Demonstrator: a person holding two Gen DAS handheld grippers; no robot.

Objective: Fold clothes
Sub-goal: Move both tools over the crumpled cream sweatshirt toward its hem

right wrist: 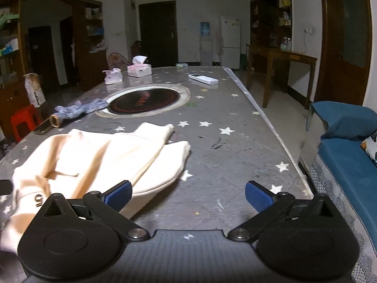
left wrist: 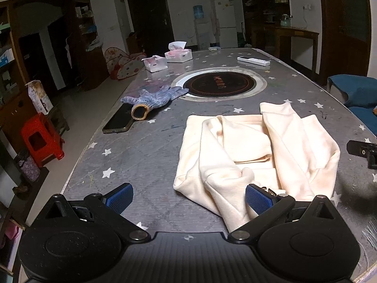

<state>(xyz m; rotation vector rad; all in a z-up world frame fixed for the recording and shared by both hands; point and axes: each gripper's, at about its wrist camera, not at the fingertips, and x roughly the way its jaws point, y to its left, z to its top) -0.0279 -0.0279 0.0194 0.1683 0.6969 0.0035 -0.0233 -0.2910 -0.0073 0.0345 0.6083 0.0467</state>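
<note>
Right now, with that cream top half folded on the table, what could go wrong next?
Both the left gripper and the right gripper are open and hold nothing, so the loose sleeves of the cream garment may slide apart at the next grab. A sweeping fold could also nudge the knitted glove or the phone near the table's edge.

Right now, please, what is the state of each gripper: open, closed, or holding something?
Left gripper: open, holding nothing; its right finger is at the edge of the garment.
Right gripper: open, holding nothing, over the table.
</note>
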